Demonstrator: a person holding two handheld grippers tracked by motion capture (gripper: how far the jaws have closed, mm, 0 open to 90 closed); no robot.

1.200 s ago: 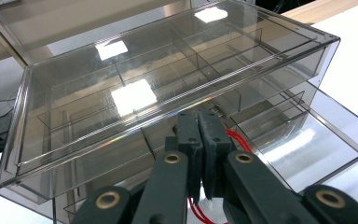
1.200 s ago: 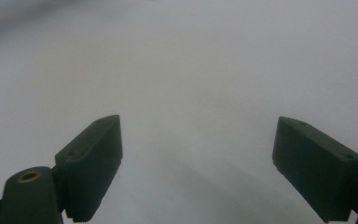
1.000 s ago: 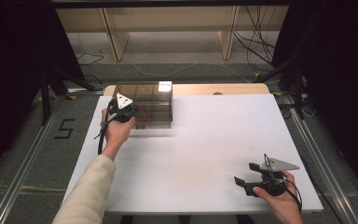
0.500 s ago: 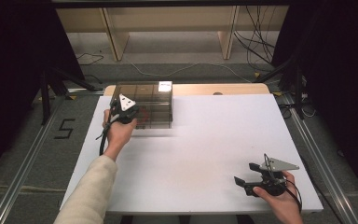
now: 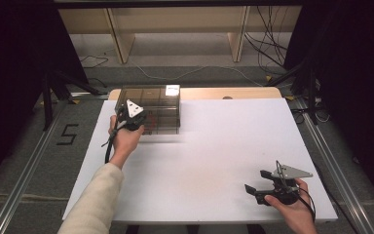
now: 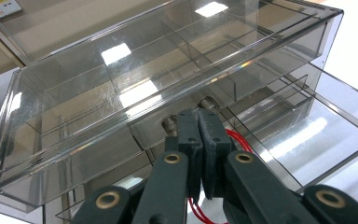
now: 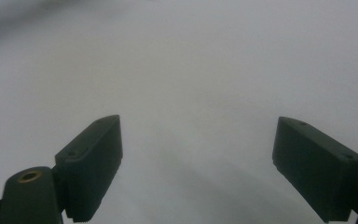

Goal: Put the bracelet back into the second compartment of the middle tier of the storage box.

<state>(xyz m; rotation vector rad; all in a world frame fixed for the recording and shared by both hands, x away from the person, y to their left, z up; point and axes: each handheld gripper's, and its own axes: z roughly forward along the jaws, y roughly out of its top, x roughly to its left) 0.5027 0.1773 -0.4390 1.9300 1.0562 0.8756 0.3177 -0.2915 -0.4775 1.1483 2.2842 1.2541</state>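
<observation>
Resting near front-right corner: right gripper (image 5: 262,191), jaws spread wide, empty, over white table (image 5: 224,146).
Far-left corner: clear drawer box (image 5: 158,105) standing on table.
Left gripper (image 6: 199,140): jaws pinched together at a drawer front, likely its knob; red wires (image 6: 235,138) inside.
Risk: light box may slide or tip if tugged, being unbraced.

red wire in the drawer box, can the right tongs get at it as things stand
Probably not yet. The right tongs sit open at the near right corner, far from the box, and the left tongs are shut at the drawer front before the red wire.
</observation>
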